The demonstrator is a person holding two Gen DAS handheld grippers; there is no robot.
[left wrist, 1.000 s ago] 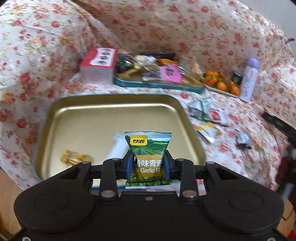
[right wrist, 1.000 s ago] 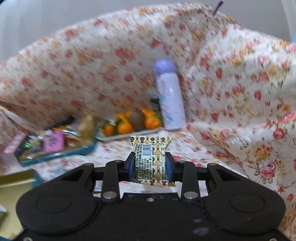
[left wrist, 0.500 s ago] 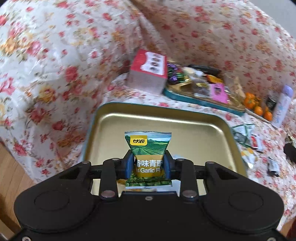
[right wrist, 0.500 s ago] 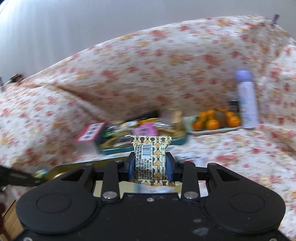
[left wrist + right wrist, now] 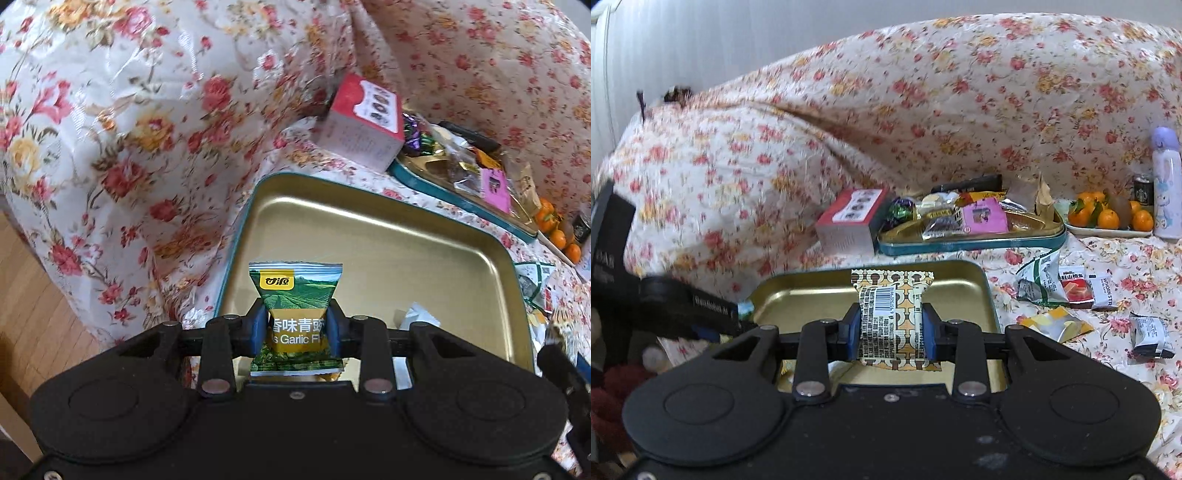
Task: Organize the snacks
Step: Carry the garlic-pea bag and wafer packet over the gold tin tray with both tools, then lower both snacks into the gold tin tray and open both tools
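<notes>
Snack packets: green packet clamped in left tool, patterned packet in right tool, above gold tray rim.

Soft daylight, fisheye-bent edges, motion blur at left

From the left wrist camera, the gripper body blocks the near edge of the shallow gold metal tray with the teal rim, so whatever lies in that end is mostly covered: just a corner of a white wrapper pokes out past the right finger, and a scrap of something orange shows under the green garlic pea packet, can't tell what. The packet's print is cut off by the blue pads. Far right, the plate of small oranges runs off the edge.

From the right wrist camera, the flowered cloth off to the left is smeared with blur, and the barcode text on the cream patterned wrapper is too small to read.
</notes>
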